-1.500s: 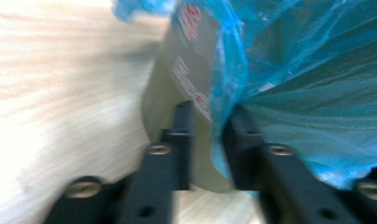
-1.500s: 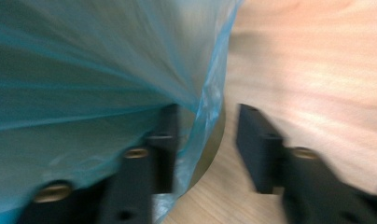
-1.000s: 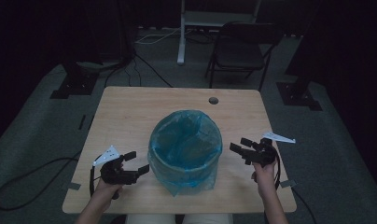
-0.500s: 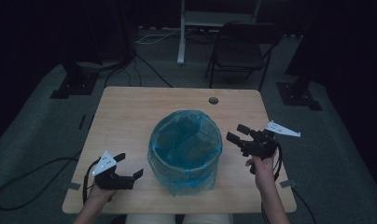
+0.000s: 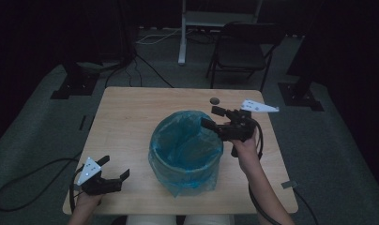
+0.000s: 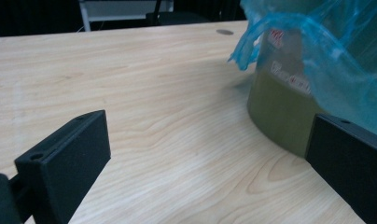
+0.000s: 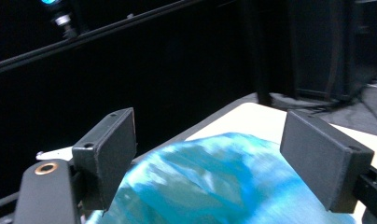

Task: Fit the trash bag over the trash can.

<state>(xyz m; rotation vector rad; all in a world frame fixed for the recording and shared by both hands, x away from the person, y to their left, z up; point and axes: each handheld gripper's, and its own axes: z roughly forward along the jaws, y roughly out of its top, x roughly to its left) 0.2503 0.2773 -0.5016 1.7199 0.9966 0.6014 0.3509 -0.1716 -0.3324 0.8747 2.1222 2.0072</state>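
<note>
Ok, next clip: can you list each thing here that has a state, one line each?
Bin: upright on the table, lined.
Blue bag: open at the top, its edge folded down over the bin's rim, loose and crumpled.
Left gripper: open, holding nothing, low over the table's near left corner, apart from the bin.
Right gripper: open, holding nothing, raised at the bag's right rim.
Folding chair: unfolded, unoccupied.

There's red print on the side of the bin (image 6: 289, 93), showing through the blue bag (image 6: 336, 56) in the left gripper view, plus a pale line of lettering below it, but all too blurred to read.
</note>
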